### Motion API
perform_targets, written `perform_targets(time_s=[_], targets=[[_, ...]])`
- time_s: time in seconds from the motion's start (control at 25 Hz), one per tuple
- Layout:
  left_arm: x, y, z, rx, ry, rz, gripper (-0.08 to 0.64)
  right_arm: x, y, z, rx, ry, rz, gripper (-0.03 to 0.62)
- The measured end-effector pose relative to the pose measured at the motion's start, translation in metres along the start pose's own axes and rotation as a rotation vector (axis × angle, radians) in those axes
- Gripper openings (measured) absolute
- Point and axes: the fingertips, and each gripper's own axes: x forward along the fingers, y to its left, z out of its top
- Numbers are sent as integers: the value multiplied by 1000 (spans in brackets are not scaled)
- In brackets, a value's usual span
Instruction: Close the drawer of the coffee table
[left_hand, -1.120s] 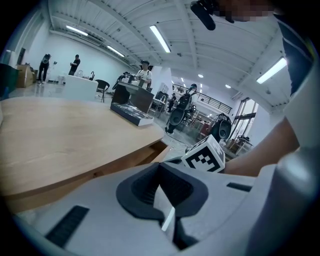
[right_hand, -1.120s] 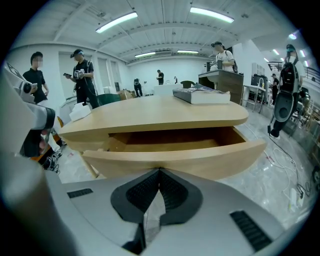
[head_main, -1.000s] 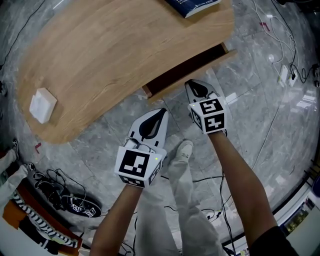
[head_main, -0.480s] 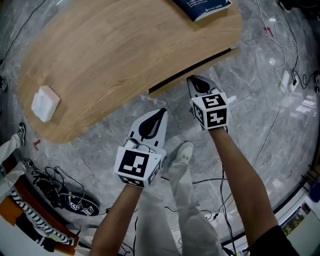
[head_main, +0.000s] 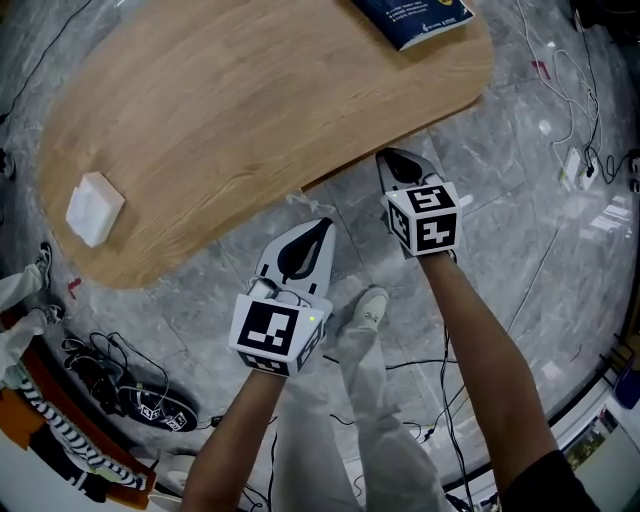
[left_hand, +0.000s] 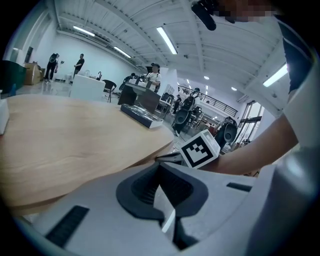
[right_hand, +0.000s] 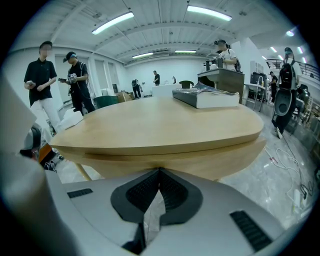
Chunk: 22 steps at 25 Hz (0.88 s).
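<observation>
The oval wooden coffee table (head_main: 230, 110) fills the upper head view. Its drawer (right_hand: 200, 162) sits pushed in under the top, with only a thin seam showing in the right gripper view. My right gripper (head_main: 388, 157) is shut and empty, its tip right at the table's near edge where the drawer front is. My left gripper (head_main: 322, 225) is shut and empty too, held back from the table edge, a little nearer to me. In the left gripper view the table top (left_hand: 65, 135) spreads ahead and the right gripper's marker cube (left_hand: 200, 148) shows to the right.
A dark blue book (head_main: 415, 17) lies at the table's far right end and a small white box (head_main: 94, 208) near its left end. Cables (head_main: 565, 110) run over the grey floor at right; shoes and cords (head_main: 130, 395) lie at lower left. People stand across the room (right_hand: 45, 75).
The drawer, open about a second ago, has slid in under the table top. My right gripper moved forward with it to the table edge. The left gripper stayed put.
</observation>
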Motion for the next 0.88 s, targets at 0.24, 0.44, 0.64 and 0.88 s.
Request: perform_targets(time_s=[0.24,0.44,0.64,0.88], targets=[[-1,7,1,-7,-4,16,3,4,0,5,2,-4,3,12],[-1,7,-3,-11,-1,19,2,6,0,7,11,-9,1,12],[-1,8,-3,-14,-3,23,2,10,0,11,14,-12,3,12],[-4,9,-4,-14,-2,27,2,9,0,11,19,-18,1,12]])
